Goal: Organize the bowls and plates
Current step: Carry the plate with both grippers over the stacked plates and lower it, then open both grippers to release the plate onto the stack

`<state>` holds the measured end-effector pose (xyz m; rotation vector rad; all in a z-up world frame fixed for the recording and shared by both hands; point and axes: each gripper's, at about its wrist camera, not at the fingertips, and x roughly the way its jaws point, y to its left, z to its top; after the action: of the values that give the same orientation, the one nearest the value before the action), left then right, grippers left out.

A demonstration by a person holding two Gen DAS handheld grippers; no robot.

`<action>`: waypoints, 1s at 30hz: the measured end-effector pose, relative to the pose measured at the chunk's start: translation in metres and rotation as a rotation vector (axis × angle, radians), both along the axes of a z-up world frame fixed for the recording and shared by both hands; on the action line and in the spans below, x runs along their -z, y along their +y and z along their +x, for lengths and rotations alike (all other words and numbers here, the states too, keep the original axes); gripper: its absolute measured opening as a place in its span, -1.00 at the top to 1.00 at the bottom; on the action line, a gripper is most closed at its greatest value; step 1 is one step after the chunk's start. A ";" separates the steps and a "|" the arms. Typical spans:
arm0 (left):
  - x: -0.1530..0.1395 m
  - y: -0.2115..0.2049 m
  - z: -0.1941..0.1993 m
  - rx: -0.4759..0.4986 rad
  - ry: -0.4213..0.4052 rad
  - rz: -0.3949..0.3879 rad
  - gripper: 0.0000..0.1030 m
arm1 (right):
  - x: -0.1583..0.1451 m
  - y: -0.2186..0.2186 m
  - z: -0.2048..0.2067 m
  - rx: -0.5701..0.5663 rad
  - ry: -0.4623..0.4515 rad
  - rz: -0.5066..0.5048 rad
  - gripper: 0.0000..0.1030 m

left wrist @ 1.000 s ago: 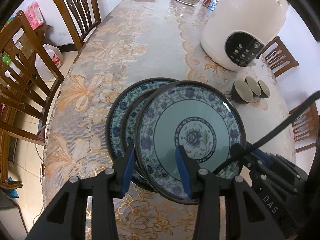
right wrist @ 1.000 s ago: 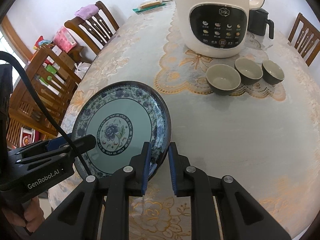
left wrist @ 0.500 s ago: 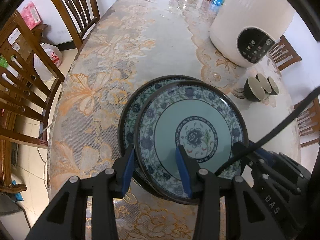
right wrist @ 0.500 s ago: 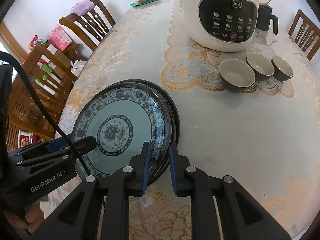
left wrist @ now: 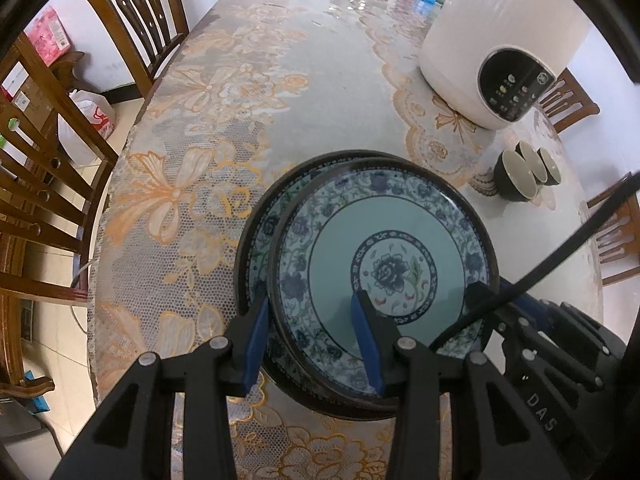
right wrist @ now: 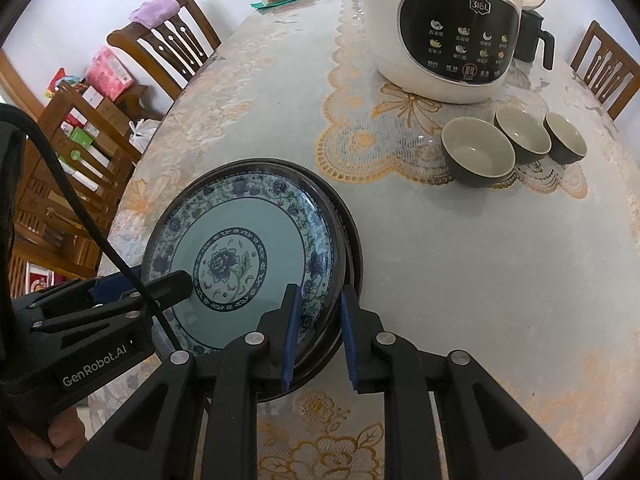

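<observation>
The step in hand is stacking: a floral plate (left wrist: 384, 272) is held over the plate stack (left wrist: 256, 236) near the front edge of the surface (left wrist: 248, 92), sitting on it or just above; which, I cannot tell. The left tool (left wrist: 310, 338) stands part open with its fingers astride the plate's near-left rim, one inside the dish and one outside, and whether the pads press is unclear. The right tool (right wrist: 318, 336) straddles the near-right rim; its jaws have just been opening, with the rim between them, so the grip looks to be easing. Next, I judge, both tools should let go fully and lift clear without dragging the plate off centre. Three bowls (right wrist: 512, 148) beside the white cooker (right wrist: 444, 28) are not yet nested
</observation>
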<state>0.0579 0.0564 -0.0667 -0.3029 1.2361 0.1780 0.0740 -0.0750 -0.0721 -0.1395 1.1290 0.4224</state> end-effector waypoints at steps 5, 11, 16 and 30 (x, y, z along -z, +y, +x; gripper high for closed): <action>0.001 0.000 0.000 0.001 0.002 -0.010 0.17 | 0.000 0.002 -0.001 -0.001 -0.012 -0.025 0.56; 0.002 -0.001 0.000 0.007 0.003 -0.012 0.17 | 0.001 0.002 0.000 0.015 -0.015 -0.040 0.47; 0.000 0.001 -0.001 0.006 -0.003 -0.021 0.15 | 0.001 0.002 0.000 0.023 -0.011 -0.036 0.39; -0.015 0.006 -0.006 0.002 -0.032 -0.020 -0.09 | -0.008 -0.007 -0.006 0.075 -0.036 -0.017 0.03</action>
<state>0.0520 0.0622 -0.0522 -0.3208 1.2068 0.1585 0.0682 -0.0822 -0.0639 -0.1194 1.0988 0.3425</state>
